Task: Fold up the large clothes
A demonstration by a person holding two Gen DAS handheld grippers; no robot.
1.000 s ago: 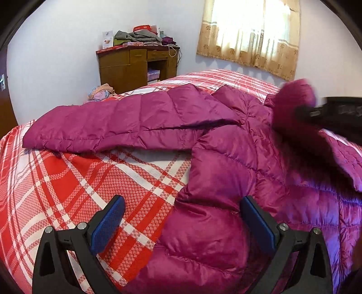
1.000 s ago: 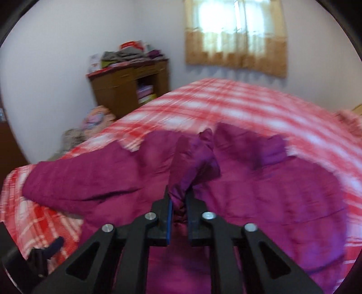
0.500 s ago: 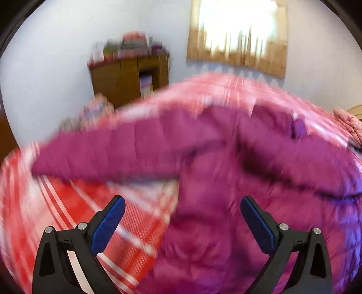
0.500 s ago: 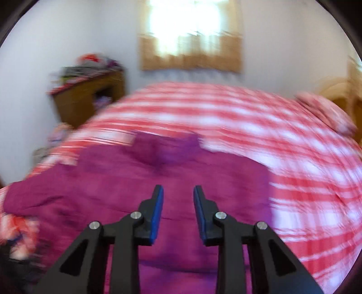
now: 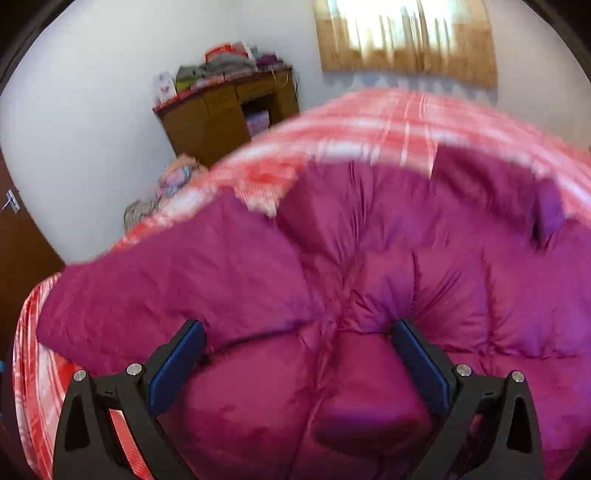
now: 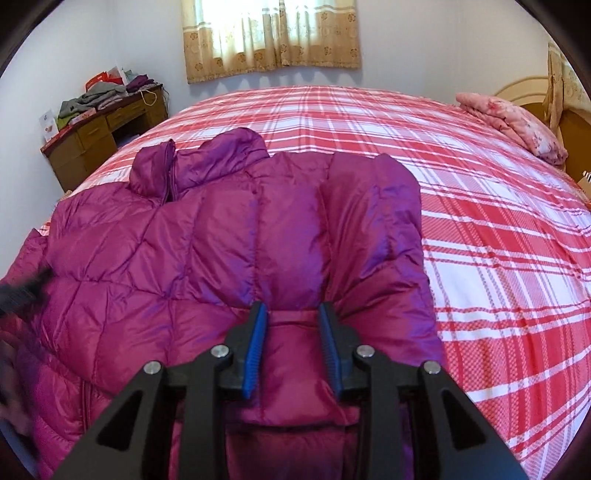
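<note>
A magenta puffer jacket (image 6: pixel 155 258) lies spread on the red plaid bed (image 6: pixel 498 240), collar (image 6: pixel 207 162) towards the window. One sleeve (image 6: pixel 332 221) is folded over the body, and its cuff end lies between the fingers of my right gripper (image 6: pixel 292 308), which stands partly open low over it. In the left wrist view the jacket (image 5: pixel 424 277) fills the middle, its other sleeve (image 5: pixel 177 280) stretched out to the left. My left gripper (image 5: pixel 299 343) is wide open above a puffy bulge of the jacket's body, gripping nothing.
A wooden desk (image 6: pixel 99 136) piled with clothes stands by the far left wall, under a curtained window (image 6: pixel 273 33). A pink pillow (image 6: pixel 517 122) lies at the bed's right end by the headboard. A brown door (image 5: pixel 18 266) is at the left.
My right gripper has let go of the sleeve it held up and swung right; the sleeve now lies across the jacket. My left gripper has moved from the bed's edge over the jacket body.
</note>
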